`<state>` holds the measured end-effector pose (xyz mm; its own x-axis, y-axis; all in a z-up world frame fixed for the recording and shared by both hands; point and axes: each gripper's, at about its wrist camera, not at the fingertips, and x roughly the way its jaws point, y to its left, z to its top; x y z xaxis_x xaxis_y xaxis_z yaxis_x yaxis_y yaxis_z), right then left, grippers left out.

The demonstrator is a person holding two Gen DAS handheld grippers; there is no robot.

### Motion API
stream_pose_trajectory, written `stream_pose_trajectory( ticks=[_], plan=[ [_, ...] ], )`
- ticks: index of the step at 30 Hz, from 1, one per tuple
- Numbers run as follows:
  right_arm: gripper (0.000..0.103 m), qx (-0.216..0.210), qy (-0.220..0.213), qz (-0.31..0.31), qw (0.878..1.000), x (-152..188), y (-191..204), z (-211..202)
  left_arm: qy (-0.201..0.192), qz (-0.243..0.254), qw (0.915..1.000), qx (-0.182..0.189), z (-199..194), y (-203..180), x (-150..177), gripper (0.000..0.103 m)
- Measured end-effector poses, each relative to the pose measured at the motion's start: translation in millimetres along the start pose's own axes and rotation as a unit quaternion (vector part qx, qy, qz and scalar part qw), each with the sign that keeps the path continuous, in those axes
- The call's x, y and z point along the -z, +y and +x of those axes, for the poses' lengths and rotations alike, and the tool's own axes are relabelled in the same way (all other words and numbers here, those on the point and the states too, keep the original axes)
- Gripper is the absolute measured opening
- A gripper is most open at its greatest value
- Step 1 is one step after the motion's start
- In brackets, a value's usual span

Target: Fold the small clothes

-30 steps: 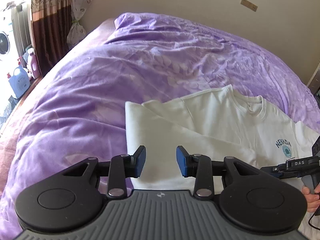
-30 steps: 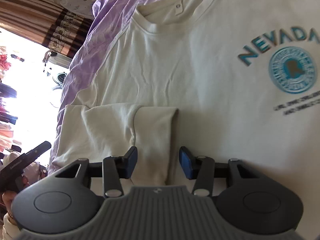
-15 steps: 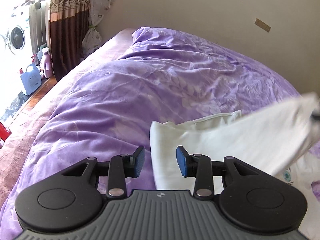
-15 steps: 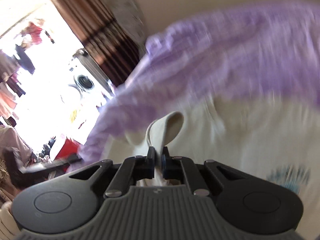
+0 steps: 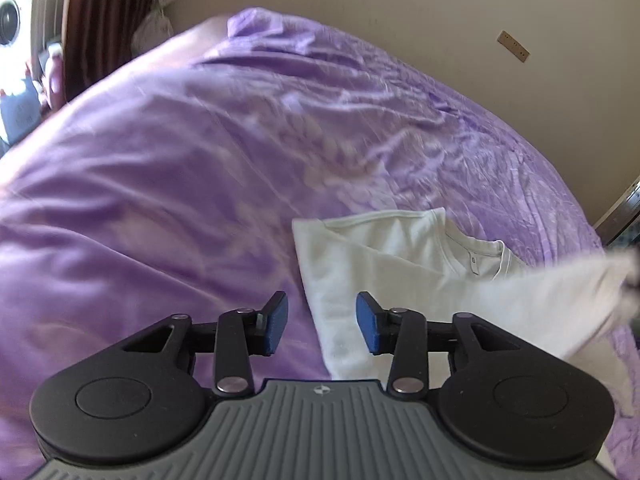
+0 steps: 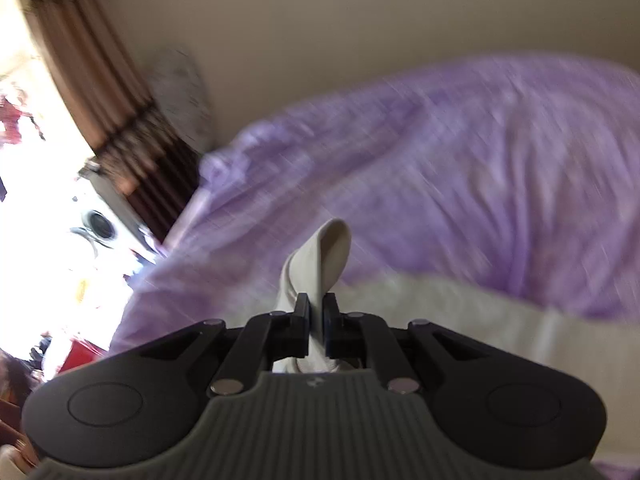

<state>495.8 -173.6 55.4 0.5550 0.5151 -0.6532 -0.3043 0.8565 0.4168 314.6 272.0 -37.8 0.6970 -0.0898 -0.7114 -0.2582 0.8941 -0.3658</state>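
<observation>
Left wrist view, nearest first: the left gripper (image 5: pixel 320 322) sits at the bottom of the frame with its blue pads (image 5: pixel 276 322) apart and its jaws opening; the pads touch no cloth, though the near left edge of the white T-shirt (image 5: pixel 384 276) lies under the gap. The shirt is spread on the purple bedspread (image 5: pixel 180 168) in the lower right of the frame, cream-white, its ribbed collar (image 5: pixel 486 258) towards the right. One part of it is lifted and stretches blurred to the right edge. Beyond, the bedspread runs up to a beige wall (image 5: pixel 400 8).

Right wrist view (much blurred): the right gripper (image 6: pixel 317 330) is clamped on a fold of the shirt (image 6: pixel 326 256), which stands up in a loop above the pads. Farther off, at upper left, hangs a brown curtain (image 6: pixel 100 92).
</observation>
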Motion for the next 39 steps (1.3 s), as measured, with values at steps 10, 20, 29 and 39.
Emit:
stream_pose_trajectory(
  ticks=[10, 20, 29, 39],
  plan=[
    [0.001, 0.037, 0.063, 0.072, 0.995, 71, -109, 60, 0.034, -0.061, 0.9972, -0.026, 87, 8, -4, 0.045],
    [0.001, 0.027, 0.047, 0.071, 0.996, 65, -127, 58, -0.04, -0.028, 0.9988, -0.007, 60, 1, -12, 0.002],
    [0.008, 0.109, 0.096, 0.039, 0.989, 89, -139, 111, 0.008, 0.008, 0.9978, -0.065, 86, 0, -3, 0.007],
    [0.027, 0.134, 0.076, -0.046, 0.987, 95, -105, 68, 0.09, 0.131, 0.9861, -0.048, 24, -36, 18, 0.036]
  ],
)
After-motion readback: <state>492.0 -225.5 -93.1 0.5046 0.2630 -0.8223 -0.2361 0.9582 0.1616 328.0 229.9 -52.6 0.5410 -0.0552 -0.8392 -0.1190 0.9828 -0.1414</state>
